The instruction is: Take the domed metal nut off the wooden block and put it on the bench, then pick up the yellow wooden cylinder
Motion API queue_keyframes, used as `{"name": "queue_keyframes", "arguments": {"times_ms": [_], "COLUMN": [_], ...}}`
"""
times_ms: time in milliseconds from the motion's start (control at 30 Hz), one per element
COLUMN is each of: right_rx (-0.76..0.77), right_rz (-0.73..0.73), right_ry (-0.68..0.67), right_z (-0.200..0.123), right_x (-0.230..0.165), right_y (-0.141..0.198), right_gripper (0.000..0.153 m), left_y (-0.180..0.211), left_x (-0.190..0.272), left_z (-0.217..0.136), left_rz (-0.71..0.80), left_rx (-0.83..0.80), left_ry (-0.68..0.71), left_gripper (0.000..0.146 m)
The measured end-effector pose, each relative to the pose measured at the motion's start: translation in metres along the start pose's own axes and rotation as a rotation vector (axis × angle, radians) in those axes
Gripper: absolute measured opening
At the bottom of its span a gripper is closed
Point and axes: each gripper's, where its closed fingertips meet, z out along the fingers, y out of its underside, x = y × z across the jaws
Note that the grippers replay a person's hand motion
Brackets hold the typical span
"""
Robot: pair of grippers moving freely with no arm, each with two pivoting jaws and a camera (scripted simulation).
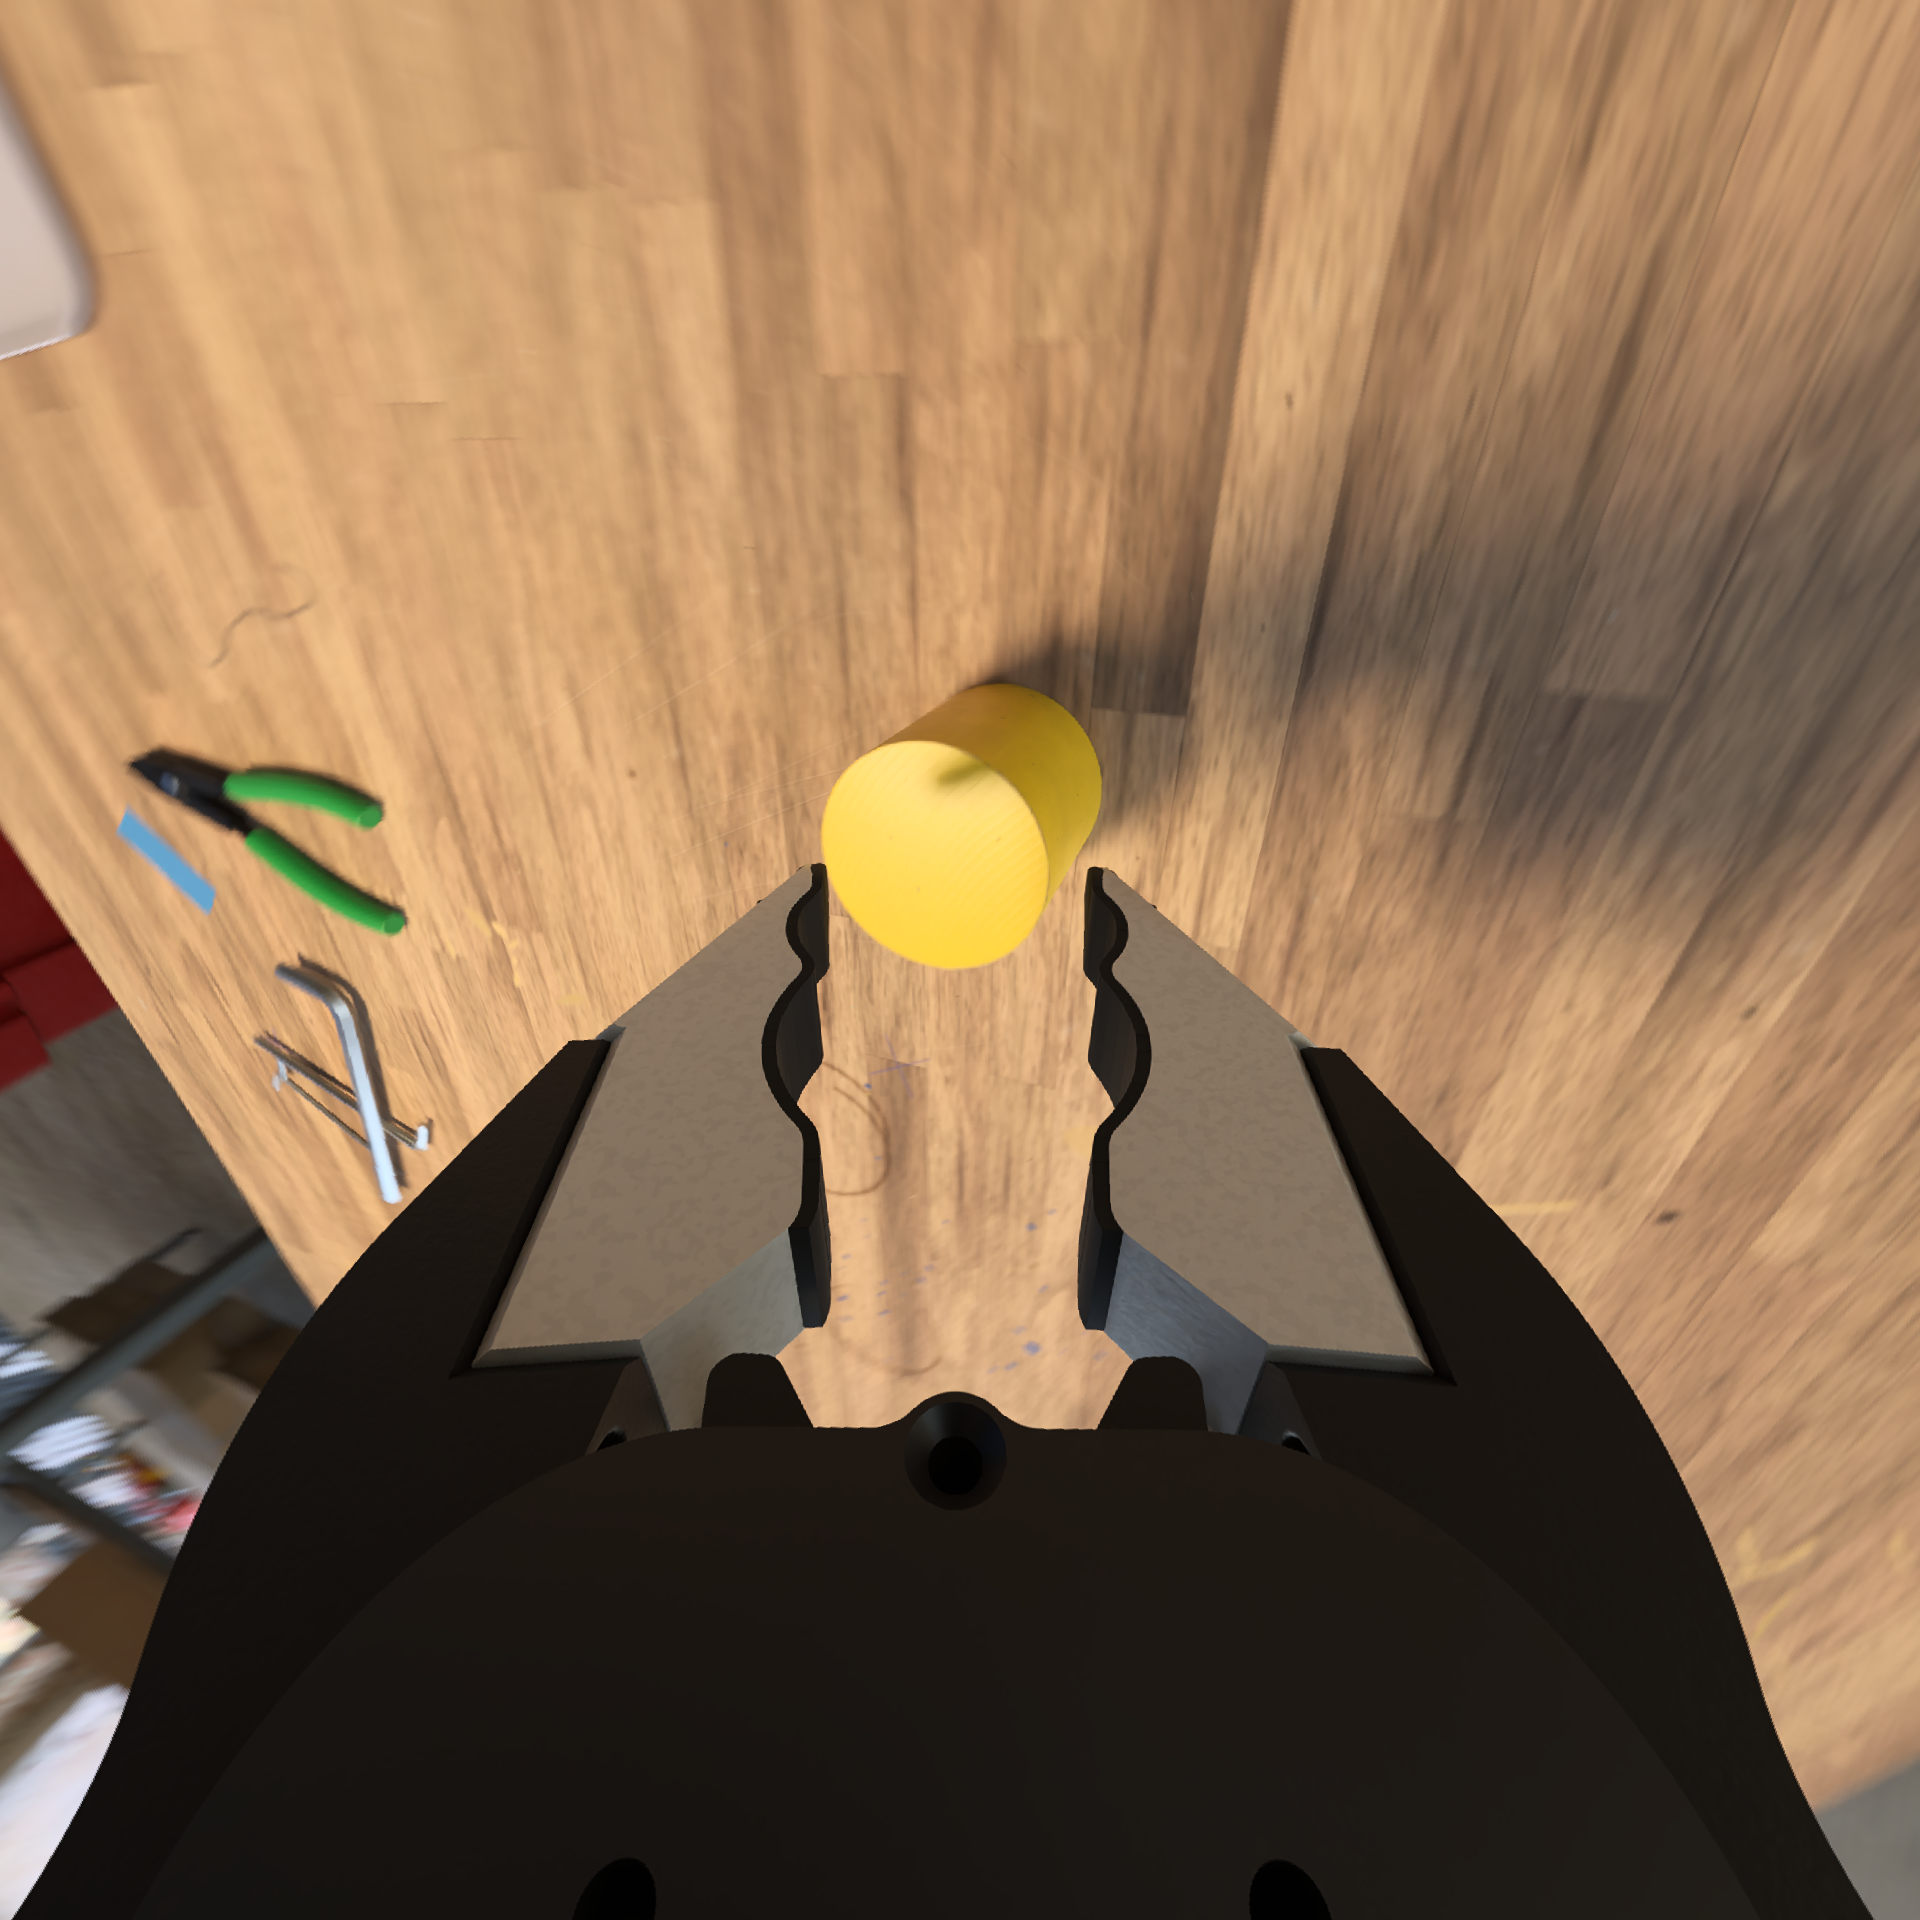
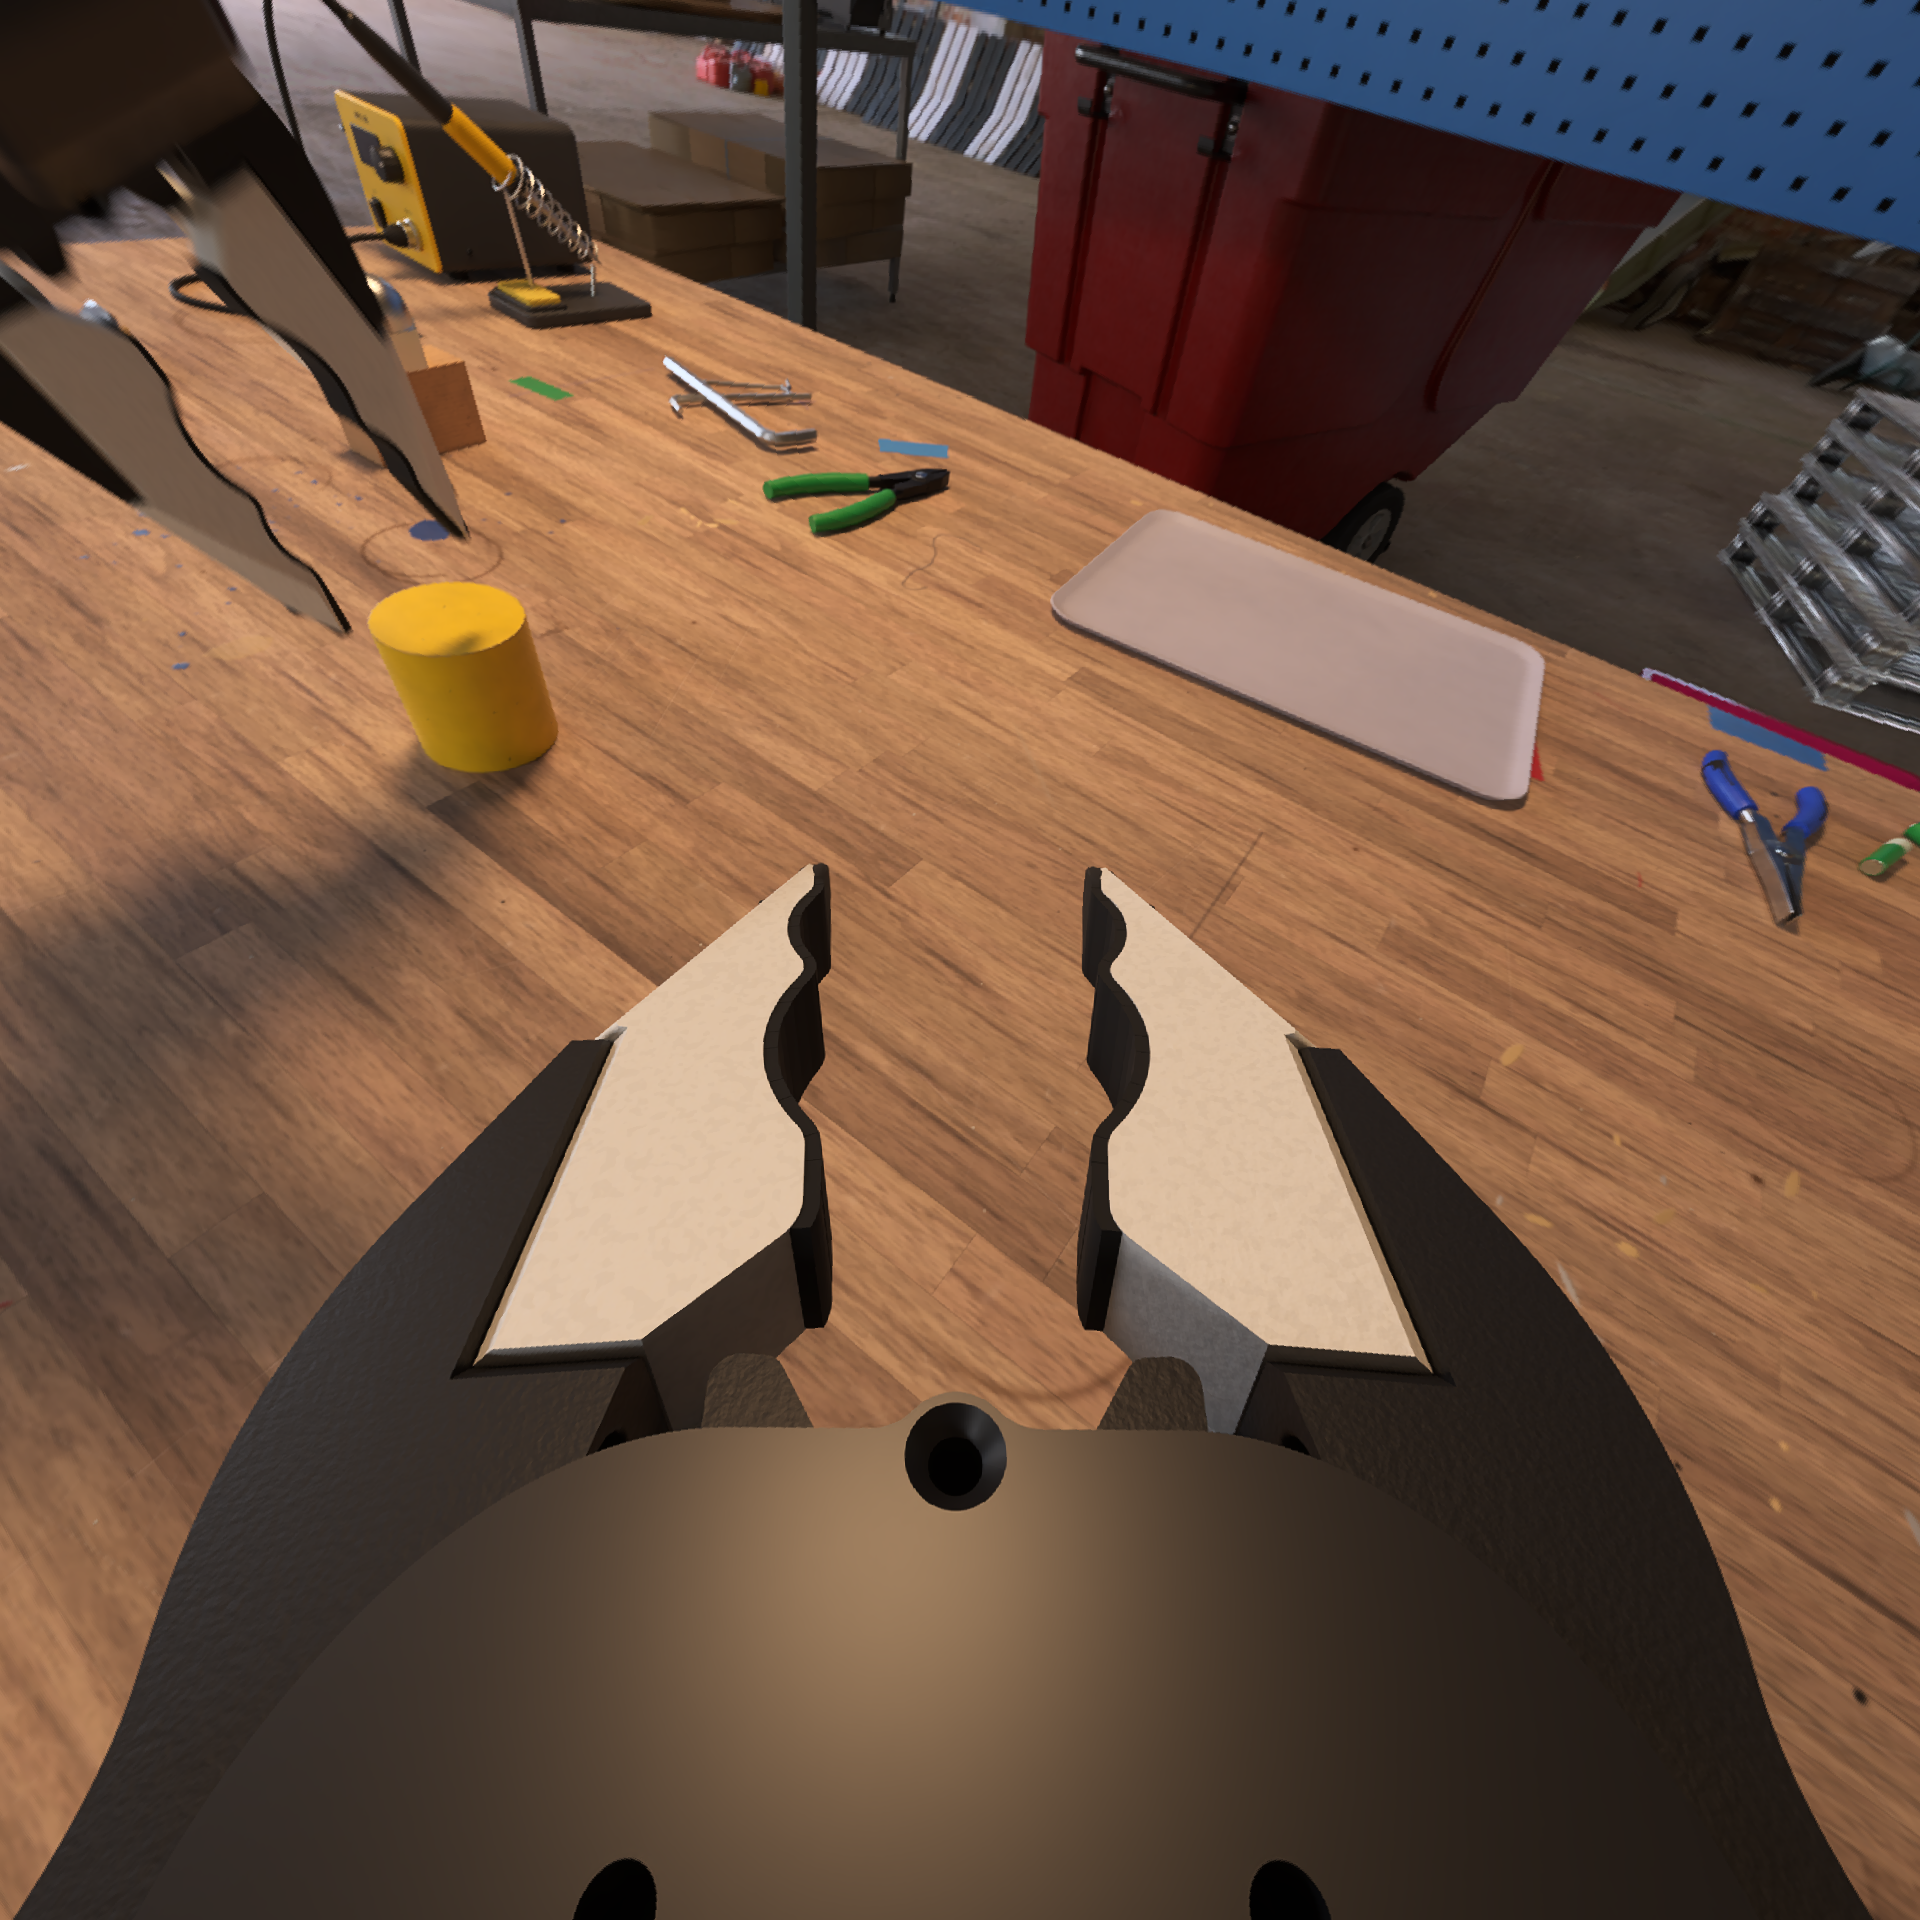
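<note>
The yellow wooden cylinder (image 1: 961,826) stands upright on the bench. My left gripper (image 1: 956,883) is open and empty, and hangs just above the cylinder, tips apart from it. In the right wrist view the cylinder (image 2: 462,675) stands at the left, with the left gripper (image 2: 403,577) tilted over it. Behind that gripper's finger is the wooden block (image 2: 452,405), with a grey metal piece, the domed nut (image 2: 395,307), on top, partly hidden. My right gripper (image 2: 956,883) is open and empty over bare bench, well right of the cylinder.
Green-handled pliers (image 2: 857,494), hex keys (image 2: 743,410) and a soldering station (image 2: 416,177) lie towards the back. A flat pink tray (image 2: 1299,649) lies at the right, with a blue-handled tool (image 2: 1766,831) beyond it. A red bin (image 2: 1247,281) stands past the bench edge.
</note>
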Motion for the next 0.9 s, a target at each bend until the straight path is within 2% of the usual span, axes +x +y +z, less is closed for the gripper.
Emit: {"name": "queue_keyframes", "arguments": {"times_ms": [100,233,433,533,633,700,767,900], "right_rx": [-0.023,-0.048,-0.089,-0.077,-0.046,-0.04,-0.054,-0.071], "right_rz": [0.001,0.025,0.034,0.032,0.02,0.024,0.023,0.022], "right_ry": [-0.025,-0.062,-0.086,-0.086,-0.057,-0.057,-0.069,-0.081], "right_z": [0.005,0.012,0.023,0.026,0.026,0.027,0.028,0.032], "right_x": [-0.004,-0.008,-0.011,-0.012,-0.009,-0.01,-0.013,-0.019], "right_y": [0.006,0.014,0.025,0.025,0.022,0.022,0.024,0.03], "right_gripper": [0.049,0.05,0.05,0.051,0.053,0.053,0.053,0.053], "left_y": [0.003,0.021,0.064,0.087,0.108,0.111,0.109,0.1], "left_x": [-0.001,0.002,0.026,0.047,0.067,0.078,0.087,0.097], "left_z": [-0.033,-0.069,-0.093,-0.089,-0.078,-0.072,-0.066,-0.06], "left_rz": [-0.218,-0.602,-1.086,-1.35,-1.43,-1.436,-1.426,-1.44], "left_rx": [0.209,0.462,0.738,0.846,0.76,0.703,0.645,0.653], "left_ry": [-0.09,-0.236,-0.485,-0.547,-0.713,-0.776,-0.8,-0.768], "left_gripper": [0.049,0.044,0.045,0.051,0.059,0.06,0.06,0.058]}}
